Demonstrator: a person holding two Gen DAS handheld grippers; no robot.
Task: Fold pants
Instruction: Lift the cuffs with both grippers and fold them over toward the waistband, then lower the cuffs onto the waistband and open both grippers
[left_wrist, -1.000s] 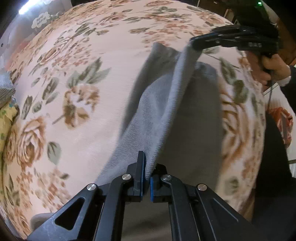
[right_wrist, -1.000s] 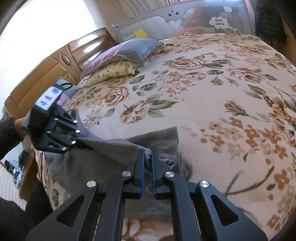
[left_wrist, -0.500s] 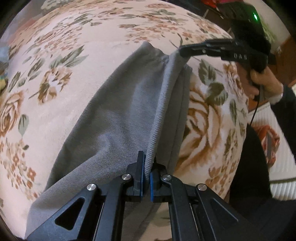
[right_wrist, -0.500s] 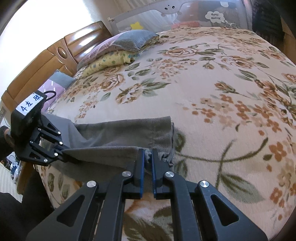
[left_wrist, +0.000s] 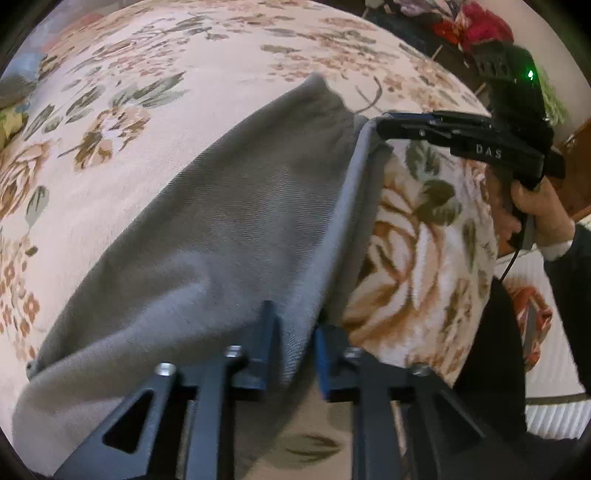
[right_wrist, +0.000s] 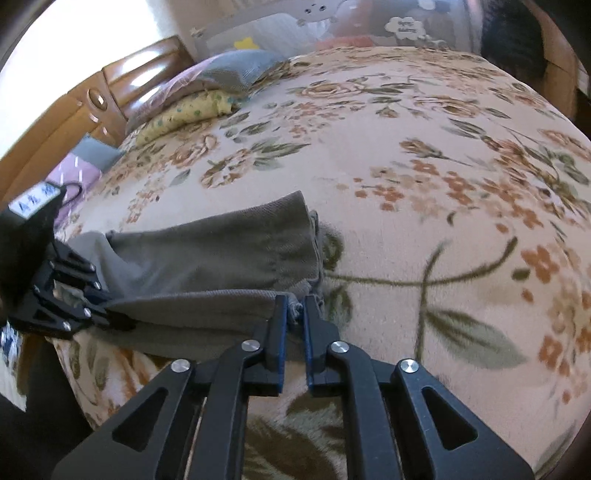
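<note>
Grey pants (left_wrist: 229, 221) lie folded over on a floral blanket (left_wrist: 122, 177), near the bed's edge. My left gripper (left_wrist: 293, 317) is at one end of the folded edge. Its jaws are opening, with the cloth loose between them. My right gripper (right_wrist: 294, 302) is at the waistband end of the pants (right_wrist: 221, 251). Its jaws are opening too, and a small tuck of grey cloth sits in the narrow gap. Each gripper shows in the other's view: the right gripper (left_wrist: 373, 123) at the far corner, the left gripper (right_wrist: 114, 310) at the left.
Pillows (right_wrist: 207, 92) are stacked at the head of the bed by a wooden headboard (right_wrist: 74, 122). A mesh bed rail (right_wrist: 295, 29) runs along the far side. A person's hand (left_wrist: 532, 206) holds the right gripper past the bed's edge. The blanket (right_wrist: 406, 184) stretches wide to the right.
Both grippers came down with the raised grey edge and laid it on the bed. Both pairs of jaws, shut on the cloth before, now stand apart.
</note>
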